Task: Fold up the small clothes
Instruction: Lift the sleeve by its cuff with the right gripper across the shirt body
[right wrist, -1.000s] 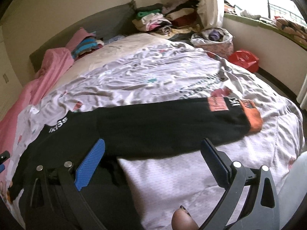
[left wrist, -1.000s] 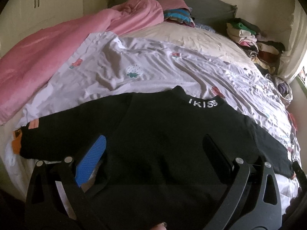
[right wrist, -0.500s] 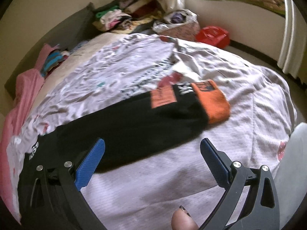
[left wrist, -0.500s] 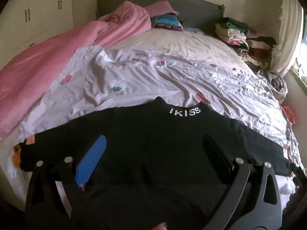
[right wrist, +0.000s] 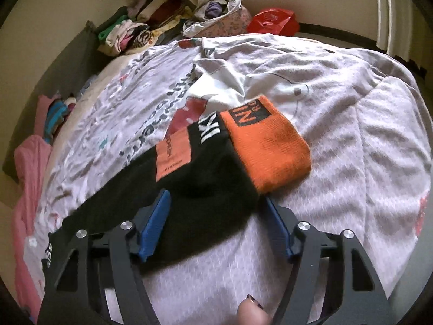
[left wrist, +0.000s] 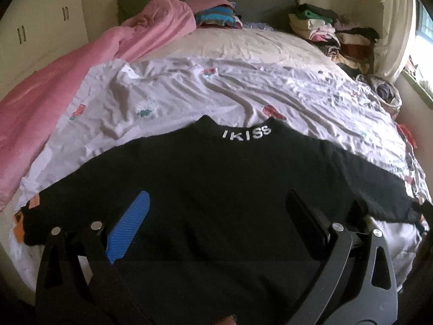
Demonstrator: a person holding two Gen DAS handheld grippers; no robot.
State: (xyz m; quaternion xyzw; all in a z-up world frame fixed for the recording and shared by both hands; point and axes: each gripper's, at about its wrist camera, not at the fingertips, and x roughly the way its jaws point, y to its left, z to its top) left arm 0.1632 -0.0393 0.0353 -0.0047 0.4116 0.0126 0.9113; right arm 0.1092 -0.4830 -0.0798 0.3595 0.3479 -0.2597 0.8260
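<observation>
A black sweater (left wrist: 216, 189) with white "IKISS" lettering on its collar lies flat, sleeves spread, on the bed. My left gripper (left wrist: 216, 222) hovers open over the sweater's body with nothing pinched between its jaws. In the right wrist view the sweater's sleeve (right wrist: 194, 184) ends in an orange cuff (right wrist: 268, 146). My right gripper (right wrist: 216, 216) straddles that sleeve just behind the cuff. Its jaws are closing with the black cloth between the blue pads (right wrist: 154, 224), which stand at the sleeve's edges without bunching it. A fingertip (right wrist: 251, 311) shows at the bottom edge.
A pale printed sheet (left wrist: 243, 92) covers the bed. A pink blanket (left wrist: 67, 75) lies along the left side. Piles of folded clothes (left wrist: 324, 32) sit at the headboard. A red bag (right wrist: 273, 20) lies beyond the bed, near the window wall.
The right gripper swung along the sleeve toward the orange cuff, dropped lower, and its jaws narrowed around the sleeve. The left gripper drifted a little across the sweater's body, still open.
</observation>
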